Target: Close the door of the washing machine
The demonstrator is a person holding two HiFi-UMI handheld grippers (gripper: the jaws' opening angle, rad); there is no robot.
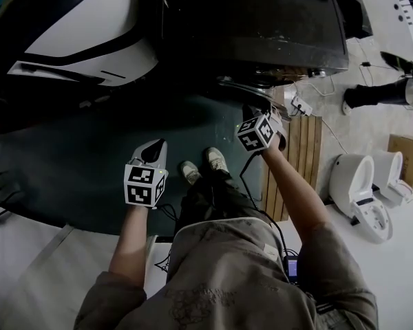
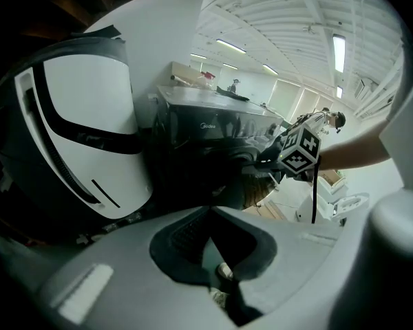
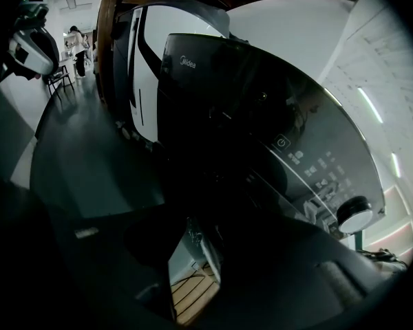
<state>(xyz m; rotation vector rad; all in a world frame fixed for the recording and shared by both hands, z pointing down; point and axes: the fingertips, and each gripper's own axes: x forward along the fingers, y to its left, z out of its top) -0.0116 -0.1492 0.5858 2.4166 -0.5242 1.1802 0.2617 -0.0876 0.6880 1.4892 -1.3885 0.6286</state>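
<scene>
The dark front-loading washing machine (image 1: 255,19) stands at the top of the head view. Its round door (image 1: 251,88) shows as a curved shiny rim low on the front, standing a little out from the machine. My right gripper (image 1: 267,115) is right at that rim, and its jaws look shut with nothing held. In the right gripper view the machine's control panel (image 3: 310,163) and white knob (image 3: 356,214) fill the frame, with the door in deep shadow. My left gripper (image 1: 151,150) hangs shut and empty over the dark green floor, well left of the door. The left gripper view shows the machine (image 2: 213,136) and the right gripper (image 2: 265,161).
A large white and black appliance (image 1: 76,40) stands left of the machine. A wooden pallet (image 1: 303,150) lies to the right, with white toilets (image 1: 361,191) and a cardboard box (image 1: 406,157) beyond. My shoes (image 1: 203,165) stand on the green mat (image 1: 69,163). Another person's foot (image 1: 372,95) is at right.
</scene>
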